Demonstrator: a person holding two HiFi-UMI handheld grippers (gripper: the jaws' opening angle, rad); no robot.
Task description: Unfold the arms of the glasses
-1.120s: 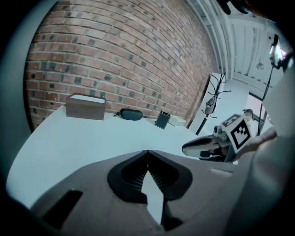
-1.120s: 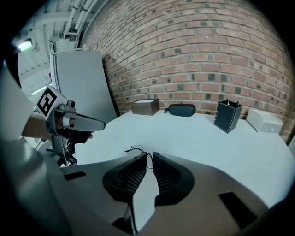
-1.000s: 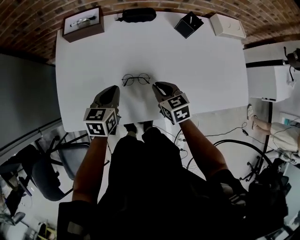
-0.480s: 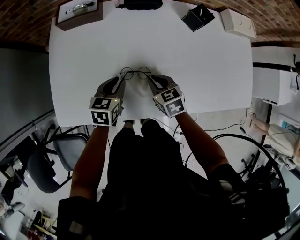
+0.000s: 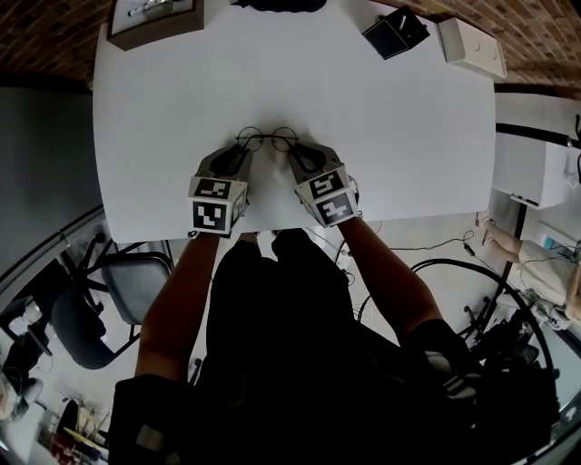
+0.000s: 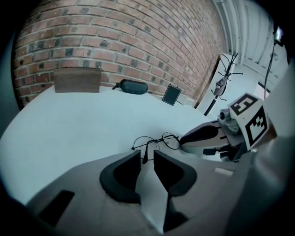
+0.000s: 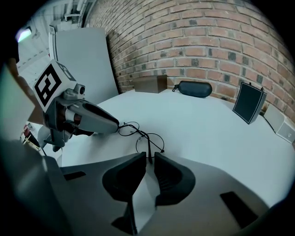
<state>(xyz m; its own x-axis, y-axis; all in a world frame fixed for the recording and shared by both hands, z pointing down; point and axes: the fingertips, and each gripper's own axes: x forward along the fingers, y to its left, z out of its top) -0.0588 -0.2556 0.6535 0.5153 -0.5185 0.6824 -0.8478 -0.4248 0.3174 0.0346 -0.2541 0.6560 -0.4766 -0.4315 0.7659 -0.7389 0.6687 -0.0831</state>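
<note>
1. The round, thin black wire-framed glasses lie on the white tabletop. They sit near its front edge, straight ahead of me, with one gripper at each end of the frame.
2. My left gripper points down at the left end of the glasses. Its jaws have just been opening and now stand a little apart. The end of one thin arm lies in the gap at their tips, and the pads are clear of it.
3. My right gripper points down at the right end. Its jaws are drawn almost together, and the end of the other thin arm sits right at their mouth. I cannot tell whether the pads actually press on that wire.
4. The two gripper tips are near each other, with only the glasses between them.
5. Along the far edge of the tabletop, well apart from the glasses, stand a brown wooden box, a black oblong zip case, a black square stand and a small white box.
6. A red brick wall rises behind that far edge.
</note>
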